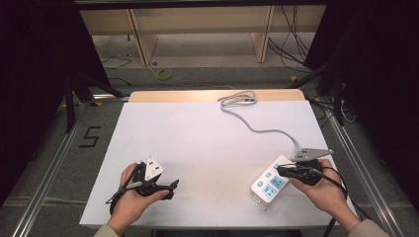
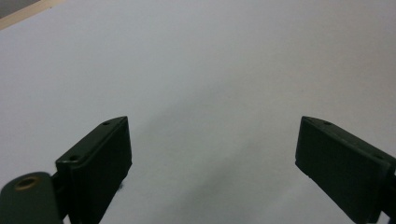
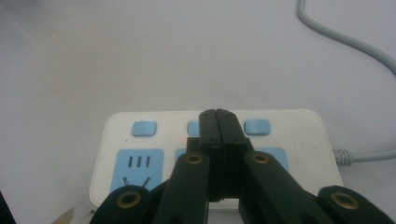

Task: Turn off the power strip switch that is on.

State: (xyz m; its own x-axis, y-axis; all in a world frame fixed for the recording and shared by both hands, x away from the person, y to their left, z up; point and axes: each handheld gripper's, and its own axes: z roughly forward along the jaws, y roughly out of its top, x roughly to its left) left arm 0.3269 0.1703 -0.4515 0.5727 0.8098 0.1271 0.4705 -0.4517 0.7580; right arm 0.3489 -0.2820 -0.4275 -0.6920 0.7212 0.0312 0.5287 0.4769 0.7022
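Note:
A white power strip [image 1: 269,183] with blue sockets and blue buttons lies near the table's right front edge. Its grey cable [image 1: 262,129] runs to the far edge. My right gripper [image 1: 278,169] is over the strip with its jaws pressed together and nothing between them. In the right gripper view the right gripper's [image 3: 218,114] tips cover part of the middle blue button [image 3: 193,127], next to a small red light [image 3: 181,138]; whether they touch it I cannot tell. My left gripper [image 1: 170,187] rests at the front left, open. In its own view the left gripper [image 2: 212,140] has bare white table between the jaws.
A white sheet [image 1: 197,143] covers the table, with a wooden strip [image 1: 173,95] along the far edge. A coil of the grey cable [image 1: 237,100] lies at the back. Metal rails [image 1: 47,173] flank the table, and a "5" mark [image 1: 90,136] is on the left floor.

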